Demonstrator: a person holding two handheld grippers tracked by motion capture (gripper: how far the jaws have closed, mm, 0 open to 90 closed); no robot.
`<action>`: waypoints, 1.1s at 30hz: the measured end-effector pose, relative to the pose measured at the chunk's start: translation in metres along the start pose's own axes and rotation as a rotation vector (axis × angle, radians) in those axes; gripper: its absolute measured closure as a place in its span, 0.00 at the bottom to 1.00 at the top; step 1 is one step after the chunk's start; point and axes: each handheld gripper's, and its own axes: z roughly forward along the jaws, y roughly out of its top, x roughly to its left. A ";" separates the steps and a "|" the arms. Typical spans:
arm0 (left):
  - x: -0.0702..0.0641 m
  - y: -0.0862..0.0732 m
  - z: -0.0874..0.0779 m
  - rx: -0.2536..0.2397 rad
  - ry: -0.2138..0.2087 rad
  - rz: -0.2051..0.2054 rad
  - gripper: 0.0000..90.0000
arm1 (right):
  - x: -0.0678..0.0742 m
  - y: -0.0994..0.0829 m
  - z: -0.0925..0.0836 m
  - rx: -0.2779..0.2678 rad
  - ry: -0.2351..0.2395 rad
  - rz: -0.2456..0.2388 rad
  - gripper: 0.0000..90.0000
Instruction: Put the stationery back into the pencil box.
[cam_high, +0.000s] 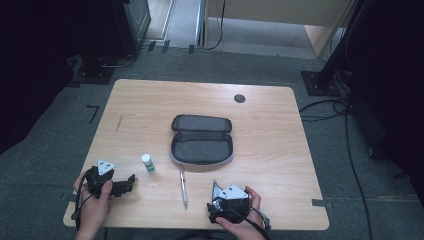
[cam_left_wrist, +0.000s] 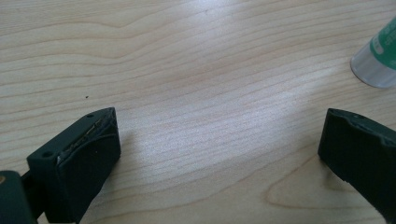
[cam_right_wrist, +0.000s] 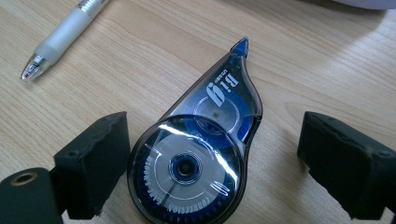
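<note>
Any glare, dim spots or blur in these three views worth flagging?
High view: room edges very dark, table evenly lit, slightly soft. Left gripper view: pale sheen across the wood, glue stick cut off at the edge. Right gripper view: bright streaks of glare on the correction tape dispenser; pen slightly soft.

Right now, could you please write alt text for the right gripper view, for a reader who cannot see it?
A correction tape dispenser lies flat on the wooden table between the open jaws of the right gripper, close to one jaw and apart from the other. A pen lies farther off.
</note>
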 end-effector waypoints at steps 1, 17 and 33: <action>0.000 0.000 0.000 0.000 0.000 0.000 0.00 | 0.000 0.000 -0.001 -0.002 0.000 0.003 0.16; 0.000 -0.002 -0.001 0.001 0.000 0.001 0.00 | -0.015 -0.012 -0.012 -0.058 0.016 -0.012 0.44; 0.000 -0.001 -0.001 0.001 0.000 0.001 0.00 | -0.021 -0.010 -0.012 -0.050 0.045 -0.027 0.47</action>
